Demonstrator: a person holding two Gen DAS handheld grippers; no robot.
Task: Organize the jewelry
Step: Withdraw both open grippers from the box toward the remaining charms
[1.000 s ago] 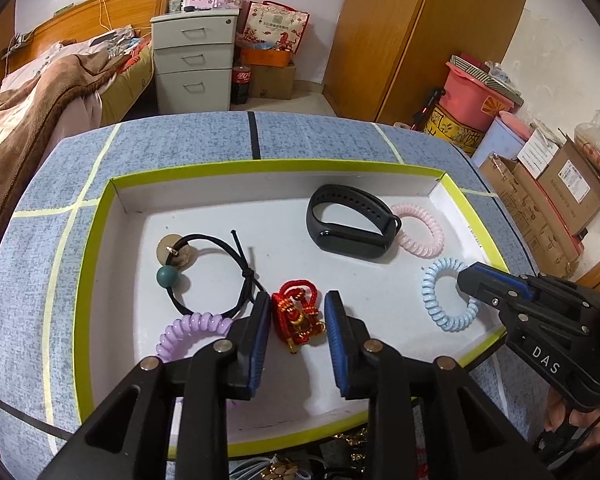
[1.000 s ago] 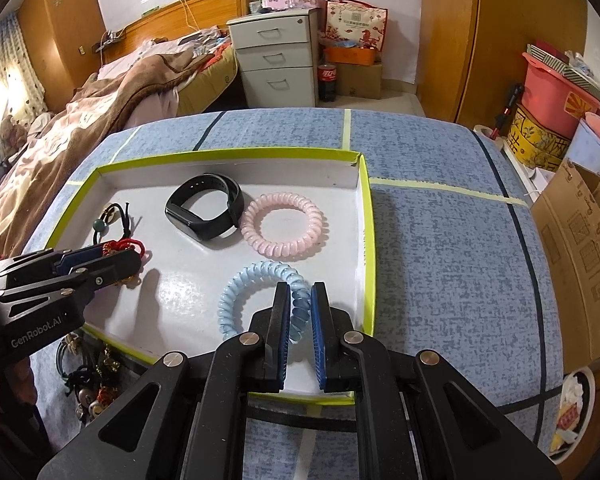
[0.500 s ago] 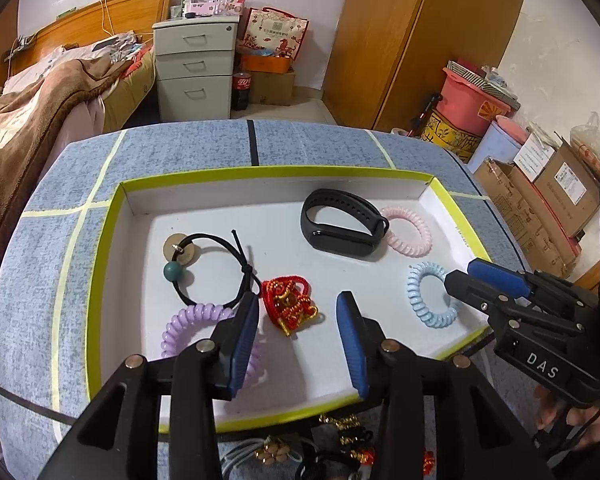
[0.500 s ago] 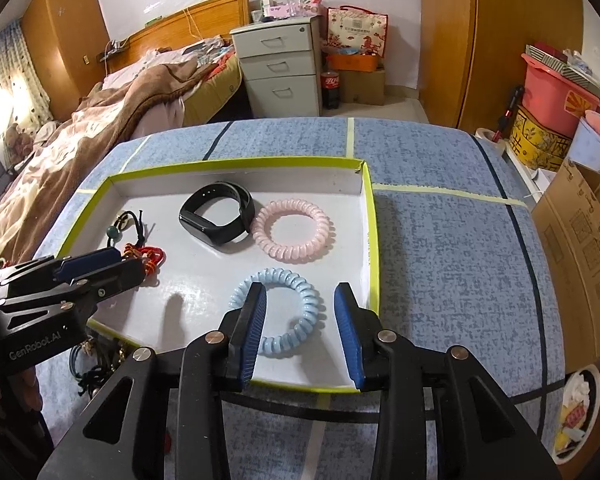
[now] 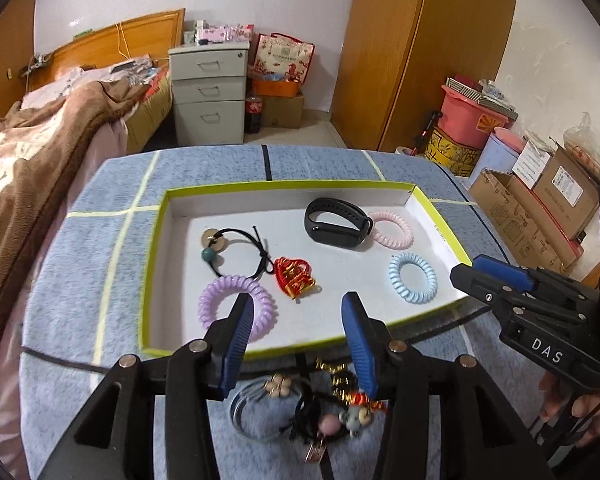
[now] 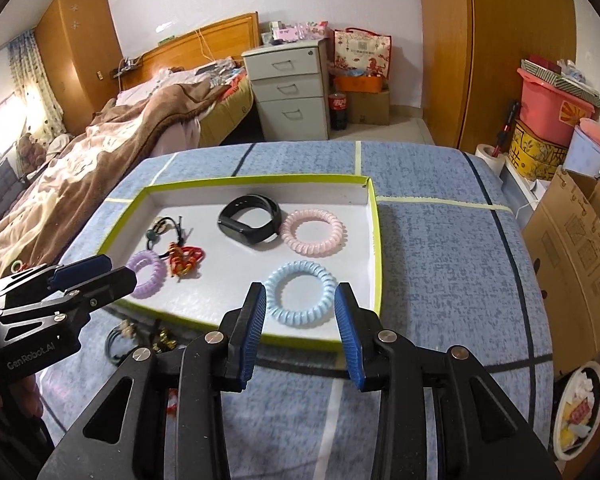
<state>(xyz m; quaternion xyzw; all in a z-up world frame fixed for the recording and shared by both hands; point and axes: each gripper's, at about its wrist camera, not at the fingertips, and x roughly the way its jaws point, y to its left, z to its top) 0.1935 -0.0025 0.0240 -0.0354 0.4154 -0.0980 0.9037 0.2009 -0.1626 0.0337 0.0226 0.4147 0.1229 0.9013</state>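
Both hand-held grippers (image 5: 296, 304) (image 6: 300, 296) have just opened, empty, their fingers hiding the tray's (image 5: 156, 240) near rim.

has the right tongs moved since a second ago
Yes. The right tongs have backed up and away from the blue coil bracelet, which lies in the tray; they have just been opening, nothing gripped.

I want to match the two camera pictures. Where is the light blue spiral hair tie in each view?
Left wrist view: the light blue spiral hair tie lies right of centre, near the tray's right wall.
Right wrist view: it lies at the centre, just beyond the right gripper, whose jaws stand open.
Shared landmark: the black wristband, farther back in the tray, touching the pink spiral hair tie.
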